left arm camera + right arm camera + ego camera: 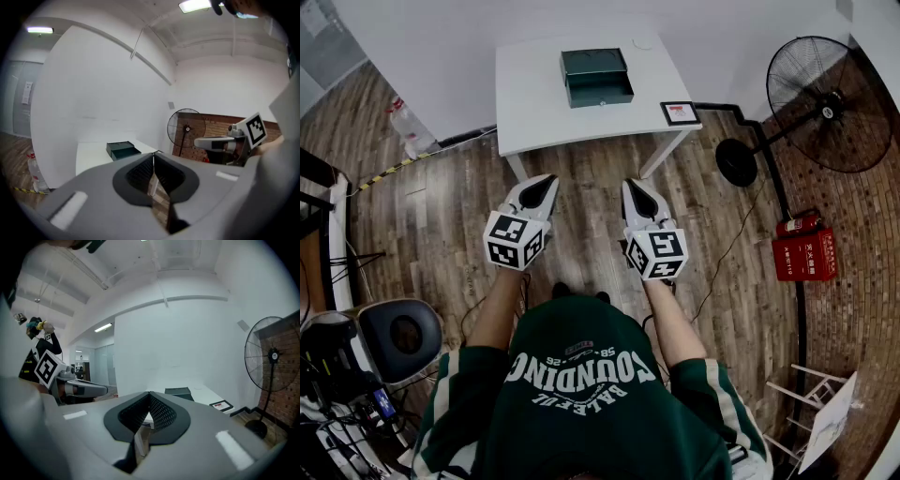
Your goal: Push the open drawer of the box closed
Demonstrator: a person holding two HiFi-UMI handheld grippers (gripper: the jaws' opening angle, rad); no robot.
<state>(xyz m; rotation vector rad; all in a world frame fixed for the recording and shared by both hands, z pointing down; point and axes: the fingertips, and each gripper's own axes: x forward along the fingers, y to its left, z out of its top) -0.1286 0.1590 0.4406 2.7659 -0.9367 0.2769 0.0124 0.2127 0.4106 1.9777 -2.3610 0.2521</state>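
The dark green rectangular box (593, 62) sits near the far edge of a white rectangular table (534, 108). Its drawer (600, 92) is pulled out on the side facing the person. A small black-framed card (680, 112) lies at 4 o'clock from the box, on the table's near right corner.

Both grippers hang over the brown wood-plank floor (450, 216), at 6 o'clock from the table and well apart from the box. The left gripper (549, 180) has its fingers clenched tip to tip with nothing between them. The right gripper (631, 185), just beside it, is closed the same way and empty.

A black standing fan (825, 103) stands at 3 o'clock from the table. A clear plastic bottle (411, 127) stands at 9 o'clock, by the wall.
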